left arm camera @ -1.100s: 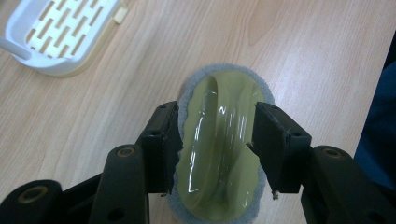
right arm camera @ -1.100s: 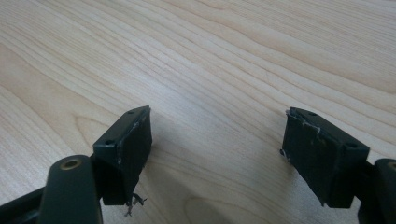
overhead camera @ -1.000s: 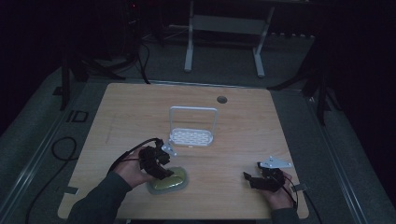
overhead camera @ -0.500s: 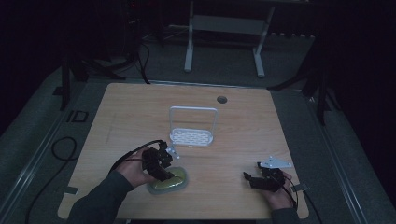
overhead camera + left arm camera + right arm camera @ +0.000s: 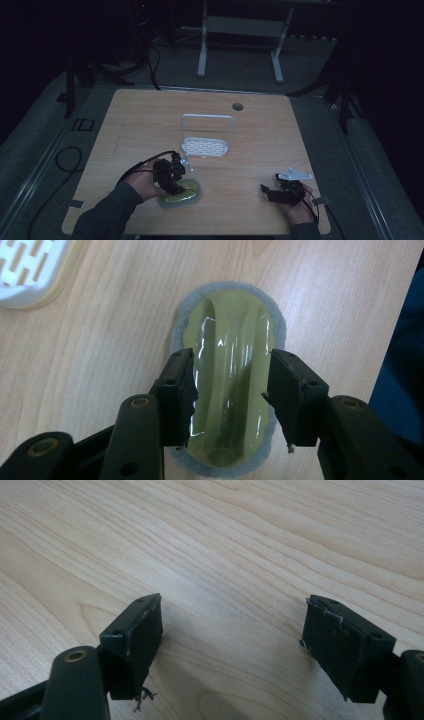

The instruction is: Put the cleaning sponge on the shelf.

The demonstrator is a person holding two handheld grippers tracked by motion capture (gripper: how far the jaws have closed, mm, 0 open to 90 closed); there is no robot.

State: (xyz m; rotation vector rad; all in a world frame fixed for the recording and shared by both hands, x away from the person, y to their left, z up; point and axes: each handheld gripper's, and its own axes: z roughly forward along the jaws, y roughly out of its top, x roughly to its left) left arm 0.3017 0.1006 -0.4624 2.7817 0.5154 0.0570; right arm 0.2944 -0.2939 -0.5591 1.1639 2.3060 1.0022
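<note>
A yellow-green plastic scrubber with a grey felt pad under it lies flat on the wooden table, near the front left. My left gripper points down over it, one jaw on each side of its glossy body. The jaws have just been opening, and the pads stand at the body's edges without a clear squeeze. In the high view the left gripper sits at the scrubber's left end. My right gripper rests low over bare wood at the front right, open and holding nothing.
A white slotted rack with a wire hoop stands at mid-table, just beyond the scrubber; its corner shows in the left gripper view. A cable hole lies toward the far edge. A metal stand is on the floor beyond.
</note>
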